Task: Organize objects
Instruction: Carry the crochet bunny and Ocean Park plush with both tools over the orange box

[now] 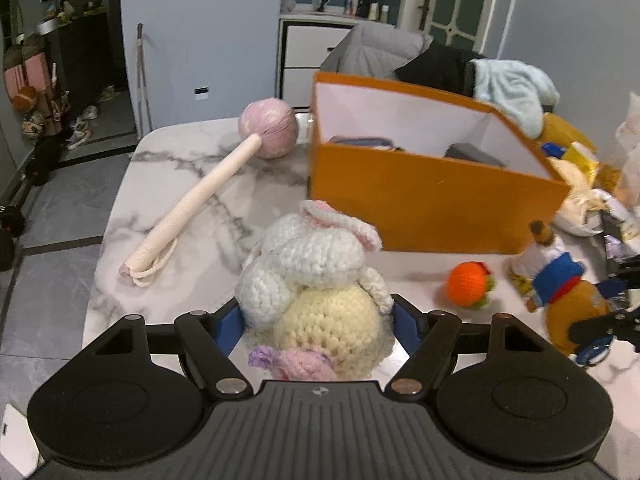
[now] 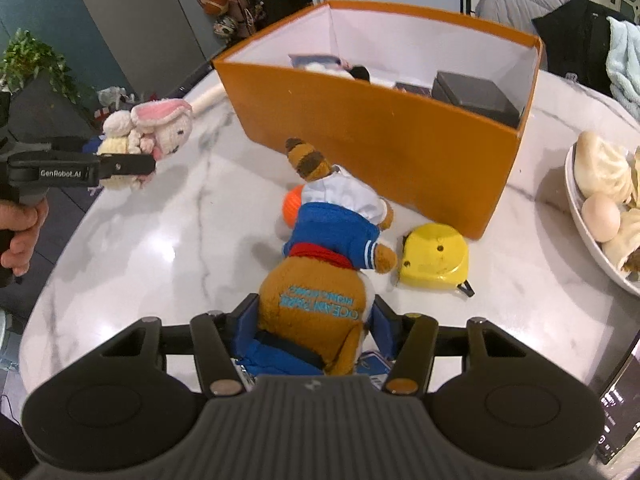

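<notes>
Left tool [image 1: 316, 316] grips the white-and-cream crocheted bunny [image 1: 320, 280] above the marble tabletop [image 1: 180, 200]; right tool [image 2: 308, 332] clamps the brown plush raccoon in blue jacket [image 2: 320, 280]. Lift both clear of the orange cardboard box [image 2: 380, 144] wall, release inside beside stored items.

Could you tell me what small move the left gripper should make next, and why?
Probably carry it forward over the orange box. The left gripper is shut on the crocheted rabbit, which the right wrist view shows lifted clear of the table, and the box is open-topped with room inside.
</notes>
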Motion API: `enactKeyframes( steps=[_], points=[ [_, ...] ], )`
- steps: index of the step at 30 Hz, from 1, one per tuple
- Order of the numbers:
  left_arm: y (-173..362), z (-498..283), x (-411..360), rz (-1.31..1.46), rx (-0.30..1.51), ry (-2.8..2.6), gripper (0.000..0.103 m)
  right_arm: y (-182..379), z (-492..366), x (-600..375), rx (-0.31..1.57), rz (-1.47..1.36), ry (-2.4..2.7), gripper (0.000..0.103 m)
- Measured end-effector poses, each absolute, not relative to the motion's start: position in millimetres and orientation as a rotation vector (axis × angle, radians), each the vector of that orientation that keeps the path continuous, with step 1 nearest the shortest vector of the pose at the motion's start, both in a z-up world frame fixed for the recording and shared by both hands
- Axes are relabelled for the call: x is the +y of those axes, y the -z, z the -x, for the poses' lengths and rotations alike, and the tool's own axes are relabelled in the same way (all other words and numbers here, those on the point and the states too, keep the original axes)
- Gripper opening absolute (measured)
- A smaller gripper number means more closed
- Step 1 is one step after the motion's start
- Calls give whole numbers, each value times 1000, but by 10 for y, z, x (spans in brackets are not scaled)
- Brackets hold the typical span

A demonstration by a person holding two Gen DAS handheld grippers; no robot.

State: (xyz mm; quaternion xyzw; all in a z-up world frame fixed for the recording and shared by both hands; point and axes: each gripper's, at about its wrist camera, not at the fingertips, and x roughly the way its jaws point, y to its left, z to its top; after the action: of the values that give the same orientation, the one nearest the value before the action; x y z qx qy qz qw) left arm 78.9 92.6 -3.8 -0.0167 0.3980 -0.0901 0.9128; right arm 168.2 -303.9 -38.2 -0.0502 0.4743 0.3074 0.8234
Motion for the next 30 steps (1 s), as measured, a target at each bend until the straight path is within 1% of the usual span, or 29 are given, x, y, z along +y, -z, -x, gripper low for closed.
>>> enactKeyframes(
  steps=[7, 16, 24, 30],
  points=[
    [-108, -749, 774, 101, 766, 260, 87, 52, -1717, -3110, 938, 57, -681, 59],
    [-483, -1099, 385, 103, 662, 349, 87, -501, -2006, -3128, 783, 18, -681, 60],
    [-576, -1659, 56, 103, 603, 340, 87, -627, -2569, -3072, 702, -23, -630, 60],
    [-496, -2048, -48, 96, 603, 290, 87, -495, -2971, -2986, 688, -27, -595, 60]
  ],
)
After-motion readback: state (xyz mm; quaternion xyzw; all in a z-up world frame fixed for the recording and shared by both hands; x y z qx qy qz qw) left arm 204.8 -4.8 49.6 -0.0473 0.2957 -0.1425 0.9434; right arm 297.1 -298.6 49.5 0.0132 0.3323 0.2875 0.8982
